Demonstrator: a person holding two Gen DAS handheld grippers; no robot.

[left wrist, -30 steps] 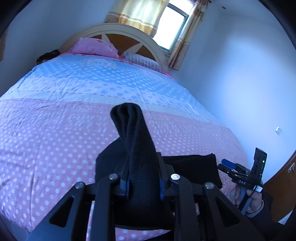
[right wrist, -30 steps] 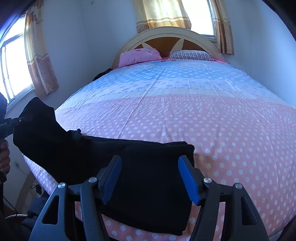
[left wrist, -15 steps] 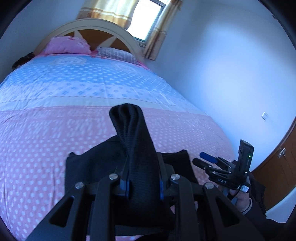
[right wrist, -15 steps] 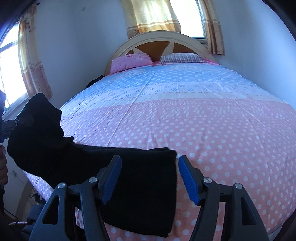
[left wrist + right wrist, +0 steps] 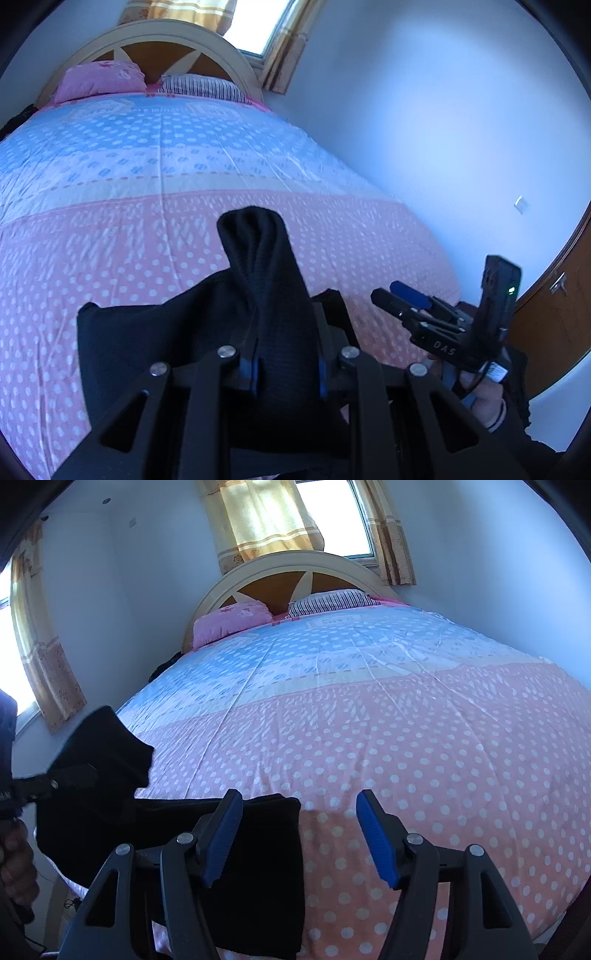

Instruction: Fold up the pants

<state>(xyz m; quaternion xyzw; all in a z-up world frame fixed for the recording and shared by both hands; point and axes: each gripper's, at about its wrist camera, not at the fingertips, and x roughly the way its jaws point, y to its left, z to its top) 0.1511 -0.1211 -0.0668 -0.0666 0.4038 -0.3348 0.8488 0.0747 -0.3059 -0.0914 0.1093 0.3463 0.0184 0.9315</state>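
Note:
Black pants (image 5: 147, 332) lie near the foot edge of a bed with a pink and blue dotted quilt (image 5: 147, 221). My left gripper (image 5: 286, 369) is shut on a bunched fold of the pants, lifted off the quilt and standing up between the fingers. In the right wrist view the pants (image 5: 258, 867) lie flat at lower left, and the lifted end (image 5: 99, 753) hangs from the left gripper at the left edge. My right gripper (image 5: 299, 834) is open, nothing between its blue pads, just right of the pants' edge. It also shows in the left wrist view as the right gripper (image 5: 402, 295).
A pink pillow (image 5: 232, 622) and a striped pillow (image 5: 332, 600) rest against the arched headboard (image 5: 295, 568). A curtained window (image 5: 295, 517) is behind it. A white wall (image 5: 443, 129) runs along the bed's right side, with a wooden door (image 5: 554, 317) near the foot.
The left gripper has carried the lifted end of the pants rightward across the bed. The right gripper has drifted right, so the pants now sit left of its fingers.

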